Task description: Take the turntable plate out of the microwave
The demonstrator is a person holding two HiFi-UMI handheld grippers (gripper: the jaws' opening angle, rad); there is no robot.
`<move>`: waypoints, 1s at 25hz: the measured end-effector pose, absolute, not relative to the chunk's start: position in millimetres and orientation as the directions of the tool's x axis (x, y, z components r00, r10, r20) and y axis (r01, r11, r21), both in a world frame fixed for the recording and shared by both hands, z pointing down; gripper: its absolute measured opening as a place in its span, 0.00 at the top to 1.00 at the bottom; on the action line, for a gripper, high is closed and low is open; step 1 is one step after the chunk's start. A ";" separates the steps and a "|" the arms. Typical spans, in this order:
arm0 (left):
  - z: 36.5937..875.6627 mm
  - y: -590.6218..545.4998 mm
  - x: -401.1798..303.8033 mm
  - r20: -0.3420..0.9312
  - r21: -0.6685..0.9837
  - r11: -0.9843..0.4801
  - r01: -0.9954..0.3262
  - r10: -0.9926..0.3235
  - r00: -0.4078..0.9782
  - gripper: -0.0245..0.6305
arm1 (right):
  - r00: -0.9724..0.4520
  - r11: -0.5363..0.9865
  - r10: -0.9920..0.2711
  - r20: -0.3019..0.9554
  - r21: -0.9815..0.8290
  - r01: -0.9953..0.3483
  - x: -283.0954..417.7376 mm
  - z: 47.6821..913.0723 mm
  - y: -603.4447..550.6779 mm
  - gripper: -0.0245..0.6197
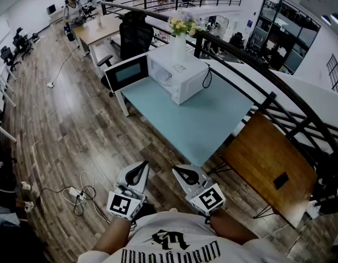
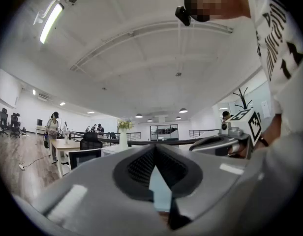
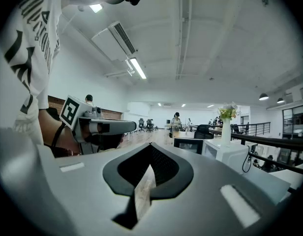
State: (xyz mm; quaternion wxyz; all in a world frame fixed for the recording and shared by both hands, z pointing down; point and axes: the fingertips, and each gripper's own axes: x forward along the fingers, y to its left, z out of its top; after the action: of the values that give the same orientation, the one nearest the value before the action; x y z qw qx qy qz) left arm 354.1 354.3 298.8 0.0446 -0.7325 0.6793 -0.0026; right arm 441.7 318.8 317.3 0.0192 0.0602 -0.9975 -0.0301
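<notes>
Both claws are held low and close to the person's body. The left claw point(image 1: 138, 170) is closed with nothing in it, and the right claw point(image 1: 184, 172) just beside it is also pressed shut and empty.

The microwave point(image 1: 180, 75) sits well ahead of both claws on the pale blue desk point(image 1: 202, 122), across a stretch of wooden floor. Its door point(image 1: 128, 73) is swung wide open, out ahead of the left claw. The turntable plate cannot be made out from here; it is most likely still inside the open cavity, so the task has probably not begun.

Several things could go wrong from here:

- **Door:** it juts out on the left claw's side, so a careless reach could clip it.
- **Vase:** a vase of flowers point(image 1: 180, 41) appears to stand on the microwave's top, above the reach line. A bump to the housing could topple it.
- **Plate:** it is probably smooth glass. A thin pinch on its rim could slip, or the plate could tilt and drop as it clears the cavity.
</notes>
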 end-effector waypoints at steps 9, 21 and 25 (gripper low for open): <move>299.4 351.8 338.9 -0.053 -0.052 -0.082 -0.995 -0.995 0.085 0.89 | -0.990 0.993 -0.116 0.075 0.044 -0.113 426.6 319.4 318.8 0.96; 311.8 349.5 236.7 -0.048 -0.025 -0.065 -0.998 -0.997 0.066 0.89 | -0.990 0.994 -0.104 0.099 0.047 -0.100 325.1 323.6 307.7 0.96; 307.9 344.7 179.2 -0.045 -0.022 -0.071 -0.997 -0.996 0.072 0.89 | -0.987 0.992 -0.114 0.109 0.056 -0.109 268.3 315.4 302.1 0.96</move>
State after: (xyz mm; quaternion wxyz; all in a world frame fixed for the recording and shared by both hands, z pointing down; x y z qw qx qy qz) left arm 179.2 344.7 307.9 0.0233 -0.7318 0.6810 0.0088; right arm 268.3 302.1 315.4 0.0563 0.0560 -0.9965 -0.0250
